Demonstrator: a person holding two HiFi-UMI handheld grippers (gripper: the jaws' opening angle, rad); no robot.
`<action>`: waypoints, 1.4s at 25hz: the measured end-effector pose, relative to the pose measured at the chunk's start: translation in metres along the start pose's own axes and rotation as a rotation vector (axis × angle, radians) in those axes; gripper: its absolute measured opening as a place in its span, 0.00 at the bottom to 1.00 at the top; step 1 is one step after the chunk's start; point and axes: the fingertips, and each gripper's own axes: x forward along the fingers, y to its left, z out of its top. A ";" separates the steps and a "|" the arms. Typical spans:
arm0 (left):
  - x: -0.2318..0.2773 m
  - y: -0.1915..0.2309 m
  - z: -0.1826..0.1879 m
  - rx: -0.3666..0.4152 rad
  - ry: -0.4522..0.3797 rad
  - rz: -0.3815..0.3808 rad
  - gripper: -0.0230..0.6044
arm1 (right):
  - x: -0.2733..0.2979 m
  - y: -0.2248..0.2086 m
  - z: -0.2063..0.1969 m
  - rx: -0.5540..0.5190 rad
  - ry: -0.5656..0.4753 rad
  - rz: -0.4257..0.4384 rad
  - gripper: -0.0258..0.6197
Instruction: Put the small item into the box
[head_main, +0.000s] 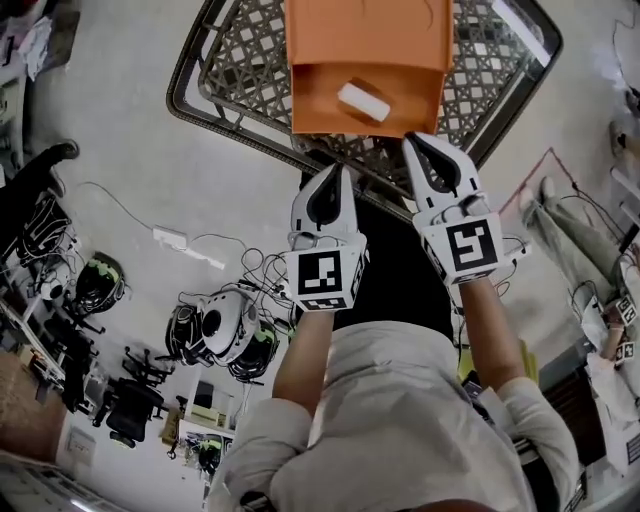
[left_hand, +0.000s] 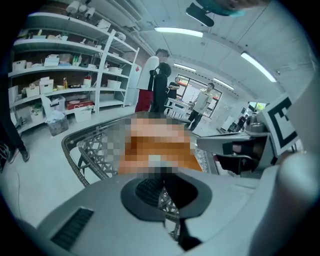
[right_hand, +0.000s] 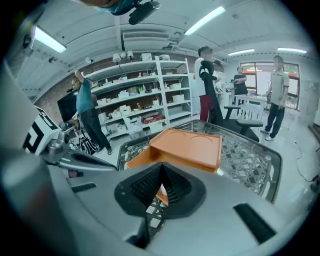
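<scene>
The small white item (head_main: 363, 100) is seen lying inside the open part of the orange box (head_main: 365, 40). The box is set on the metal mesh table (head_main: 240, 60).

The left gripper (head_main: 343, 172) is held just in front of the box, near its front edge. Its fingers (left_hand: 100, 210) are pressed together, and nothing is held between them. The right gripper (head_main: 410, 142) is held beside it, with its tip right at the front edge of the box (whether it touches the box cannot be told). Its fingers (right_hand: 240, 200) are closed too, and nothing is caught in them; only the table and the box are seen past the thin gap.

So the main job looks done: the item is already in the box, and it is not being held by anything. The step in hand is judged to be the end of the drop-off.

For the next move, not much is called for. The two grippers should be pulled away gently, so that the box is not bumped or tipped. If the flat orange top is a lid, it may need to be shut, but that cannot be told for sure.
</scene>
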 end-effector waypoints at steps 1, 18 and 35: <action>-0.003 -0.002 0.007 0.008 -0.008 -0.001 0.05 | -0.005 0.001 0.006 0.011 -0.017 0.000 0.04; -0.047 -0.040 0.097 0.143 -0.085 -0.041 0.05 | -0.077 0.014 0.087 0.006 -0.228 -0.025 0.04; -0.114 -0.108 0.179 0.228 -0.309 -0.046 0.05 | -0.171 0.014 0.176 -0.024 -0.482 -0.031 0.04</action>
